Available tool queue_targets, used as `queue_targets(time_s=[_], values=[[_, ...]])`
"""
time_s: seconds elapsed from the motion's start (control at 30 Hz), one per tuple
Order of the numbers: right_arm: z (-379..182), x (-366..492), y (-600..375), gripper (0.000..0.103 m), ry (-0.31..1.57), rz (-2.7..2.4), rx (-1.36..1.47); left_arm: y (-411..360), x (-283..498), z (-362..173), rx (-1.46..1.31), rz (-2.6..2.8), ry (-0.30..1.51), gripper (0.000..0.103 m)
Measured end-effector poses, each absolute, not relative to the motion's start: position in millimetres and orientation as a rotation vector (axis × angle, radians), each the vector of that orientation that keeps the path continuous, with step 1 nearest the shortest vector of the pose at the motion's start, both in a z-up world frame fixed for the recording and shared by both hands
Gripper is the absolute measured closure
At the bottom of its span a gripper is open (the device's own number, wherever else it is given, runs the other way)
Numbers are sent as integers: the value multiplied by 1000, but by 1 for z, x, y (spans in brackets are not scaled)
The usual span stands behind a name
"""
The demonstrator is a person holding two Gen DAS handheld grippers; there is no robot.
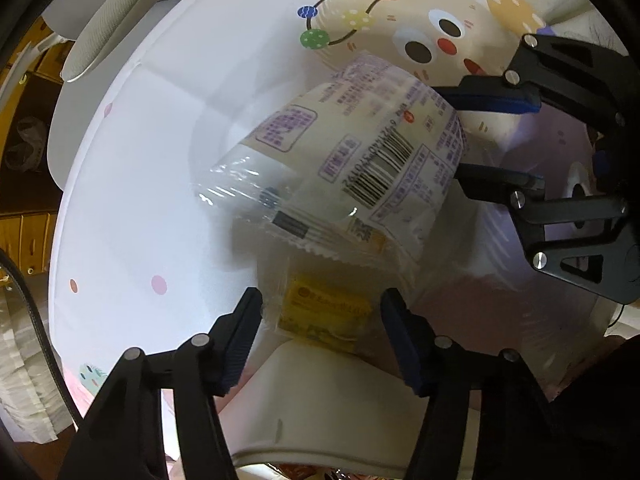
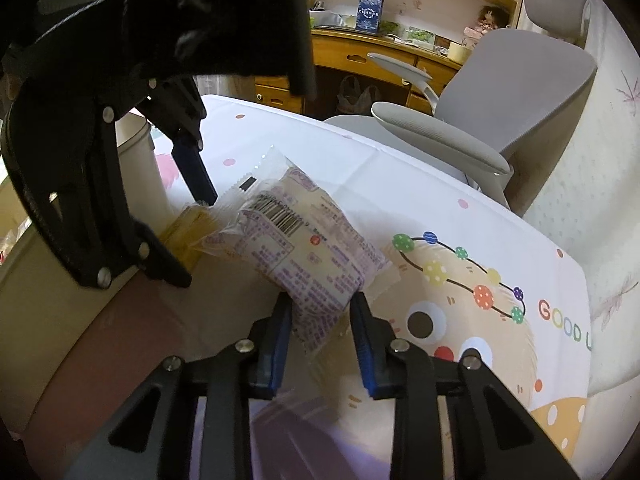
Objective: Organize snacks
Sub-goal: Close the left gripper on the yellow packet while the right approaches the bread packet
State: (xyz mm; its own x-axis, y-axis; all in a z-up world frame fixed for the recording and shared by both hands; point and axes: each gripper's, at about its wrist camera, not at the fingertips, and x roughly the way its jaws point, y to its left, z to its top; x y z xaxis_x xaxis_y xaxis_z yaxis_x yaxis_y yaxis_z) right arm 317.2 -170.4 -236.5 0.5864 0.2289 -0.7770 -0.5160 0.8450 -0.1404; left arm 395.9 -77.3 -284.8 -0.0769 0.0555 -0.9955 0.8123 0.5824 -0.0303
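A cream snack pack with purple print and a barcode (image 1: 352, 152) (image 2: 300, 252) hangs above the table. My right gripper (image 2: 320, 320) is shut on its near end; the same gripper shows at the right in the left wrist view (image 1: 480, 136). A smaller yellow snack packet (image 1: 324, 312) (image 2: 192, 228) sits just below the cream pack. My left gripper (image 1: 320, 320) stands around the yellow packet with its fingers close to its sides; contact is unclear. It also shows at upper left in the right wrist view (image 2: 200, 184).
The table (image 1: 140, 200) has a white cloth with a cartoon print (image 2: 460, 280). A white container rim (image 1: 320, 412) lies below my left gripper. A grey office chair (image 2: 500, 100) stands at the table's far side. Wooden shelves (image 2: 400, 40) are behind.
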Motion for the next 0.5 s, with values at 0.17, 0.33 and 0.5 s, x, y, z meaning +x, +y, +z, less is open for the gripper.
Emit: queue_targets(time_s=[0.17, 0.33, 0.5], values=[[-235, 323, -172, 77, 853, 430, -364, -62, 405, -281, 746, -737, 1518, 49], [-229, 321, -173, 78, 867, 407, -322, -33, 399, -274, 718, -697, 1493, 49], [-225, 323, -180, 79, 883, 387, -285, -15, 403, -259, 671, -663, 1448, 49]])
